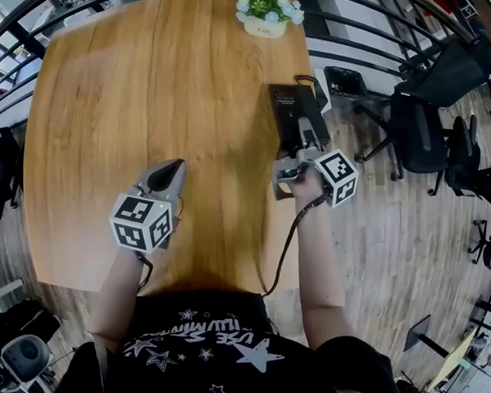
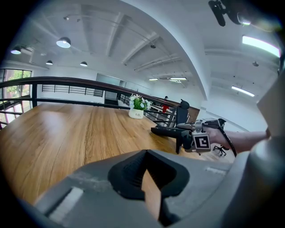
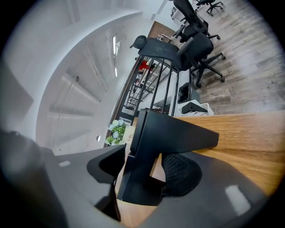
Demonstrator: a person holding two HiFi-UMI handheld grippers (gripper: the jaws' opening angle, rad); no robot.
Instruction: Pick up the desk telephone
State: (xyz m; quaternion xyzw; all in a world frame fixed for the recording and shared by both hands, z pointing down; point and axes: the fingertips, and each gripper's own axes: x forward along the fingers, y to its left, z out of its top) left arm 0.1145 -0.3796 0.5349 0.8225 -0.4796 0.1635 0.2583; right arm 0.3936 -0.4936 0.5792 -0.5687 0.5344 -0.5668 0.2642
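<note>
The black desk telephone (image 1: 293, 112) lies on the wooden table (image 1: 153, 88) close to its right edge. My right gripper (image 1: 302, 139) is at the phone's near end and stands open with the jaws on either side of it. In the right gripper view the phone (image 3: 173, 133) fills the gap of the gripper (image 3: 142, 173). The ribbed right pad (image 3: 180, 173) is against its underside, and a sliver of table shows beside the left finger. My left gripper (image 1: 171, 167) hovers over the table's middle, shut and empty. From the left gripper (image 2: 149, 182) I see the phone (image 2: 171, 131) and right gripper (image 2: 182, 142).
A white pot of flowers (image 1: 267, 16) stands at the table's far edge. Black office chairs (image 1: 422, 119) stand on the wood floor to the right, past a dark railing (image 1: 360, 41). A cable (image 1: 288, 243) hangs from the right gripper along the table's right edge.
</note>
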